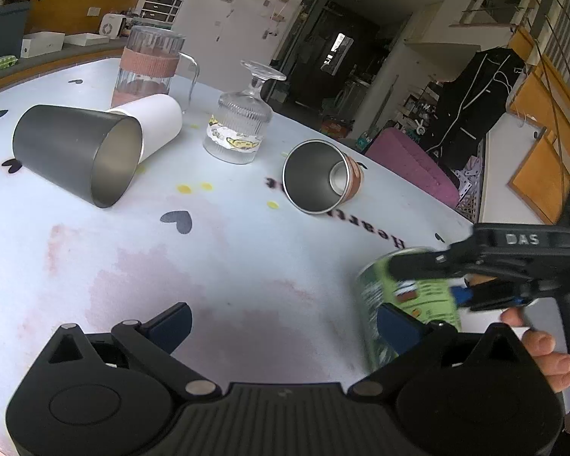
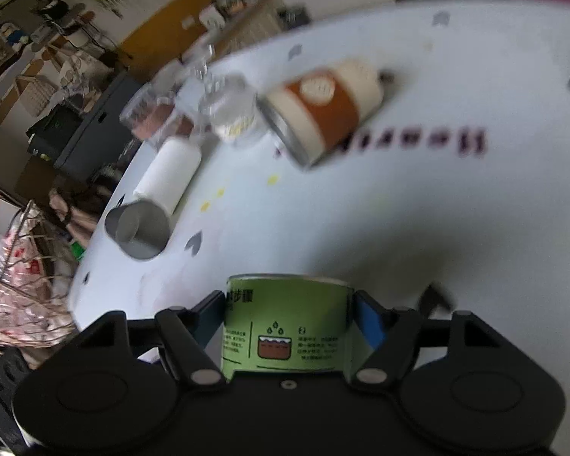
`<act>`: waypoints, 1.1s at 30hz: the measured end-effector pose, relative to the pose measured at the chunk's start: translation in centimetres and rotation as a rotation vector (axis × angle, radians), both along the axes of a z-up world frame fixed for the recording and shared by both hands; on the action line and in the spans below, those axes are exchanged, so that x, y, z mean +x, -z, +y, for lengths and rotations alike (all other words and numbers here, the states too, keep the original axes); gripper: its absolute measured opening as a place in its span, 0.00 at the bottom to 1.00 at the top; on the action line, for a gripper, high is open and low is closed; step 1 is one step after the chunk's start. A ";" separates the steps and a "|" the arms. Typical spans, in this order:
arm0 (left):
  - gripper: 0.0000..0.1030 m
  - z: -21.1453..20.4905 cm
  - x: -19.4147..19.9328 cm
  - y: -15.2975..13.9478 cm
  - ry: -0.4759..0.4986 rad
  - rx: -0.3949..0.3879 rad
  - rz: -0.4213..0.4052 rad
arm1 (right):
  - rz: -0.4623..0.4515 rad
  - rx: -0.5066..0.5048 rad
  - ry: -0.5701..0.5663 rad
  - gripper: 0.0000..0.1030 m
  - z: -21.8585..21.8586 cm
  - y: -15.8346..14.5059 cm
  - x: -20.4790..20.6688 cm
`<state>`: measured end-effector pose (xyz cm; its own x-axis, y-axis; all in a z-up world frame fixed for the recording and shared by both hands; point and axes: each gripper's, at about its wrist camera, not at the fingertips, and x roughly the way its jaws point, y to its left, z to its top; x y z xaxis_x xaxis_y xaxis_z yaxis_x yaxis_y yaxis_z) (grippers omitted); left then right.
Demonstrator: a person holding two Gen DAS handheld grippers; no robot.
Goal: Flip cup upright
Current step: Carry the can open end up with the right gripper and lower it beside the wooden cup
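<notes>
A matt dark cup (image 1: 72, 152) showed a brushed metal inside, the ribbed goblet (image 1: 239, 125) was clear glass, and the green cup (image 2: 285, 326) looked paper-wrapped.

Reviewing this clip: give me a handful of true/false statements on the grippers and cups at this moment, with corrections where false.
1. The right gripper is shut on the green cup. True.
2. The left gripper holds a cup. False: its fingers are open with nothing between them.
3. The dark grey cup lies on its side on the table. True.
4. The stemmed glass stands upright. False: it is upside down, foot on top.
5. The orange-banded cup lies on its side, metal inside showing. True.
6. The white cup stands upright. False: it lies on its side behind the dark grey cup.
</notes>
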<state>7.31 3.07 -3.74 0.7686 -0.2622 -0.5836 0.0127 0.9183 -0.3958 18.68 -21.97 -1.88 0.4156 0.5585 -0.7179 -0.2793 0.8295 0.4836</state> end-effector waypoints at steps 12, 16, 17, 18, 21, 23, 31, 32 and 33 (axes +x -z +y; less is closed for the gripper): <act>0.99 -1.1 0.2 0.0 0.023 0.005 -0.004 | -0.312 -0.228 0.300 0.71 -7.2 -2.0 1.9; 0.99 -1.5 0.2 0.0 0.031 0.010 -0.003 | -0.376 -0.276 0.388 0.71 -9.4 -1.3 3.1; 0.99 -1.6 0.2 0.0 0.033 0.010 -0.003 | -0.400 -0.295 0.406 0.71 -9.7 -1.0 3.3; 0.99 -1.6 0.2 0.0 0.033 0.010 -0.002 | -0.418 -0.318 0.417 0.71 -9.9 -0.9 3.5; 0.99 -1.8 0.3 0.0 0.035 0.009 -0.001 | -0.448 -0.397 0.451 0.71 -9.8 -0.4 4.0; 0.99 -1.7 0.4 0.1 0.036 0.009 0.000 | -0.462 -0.446 0.466 0.71 -9.9 -0.1 4.2; 0.99 -1.9 0.3 0.1 0.039 0.008 0.000 | -0.486 -0.511 0.511 0.71 -10.1 -0.1 4.3; 0.99 -1.9 0.3 0.1 0.039 0.008 0.000 | -0.491 -0.515 0.513 0.71 -9.8 0.0 4.0; 0.99 -1.9 0.3 0.1 0.038 0.009 0.000 | -0.493 -0.515 0.516 0.71 -9.8 0.1 4.0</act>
<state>7.66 1.13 -3.84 0.7581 -0.2863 -0.5859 0.0480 0.9205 -0.3878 22.68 -31.81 -1.94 0.8560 -0.1285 -0.5008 0.1124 0.9917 -0.0624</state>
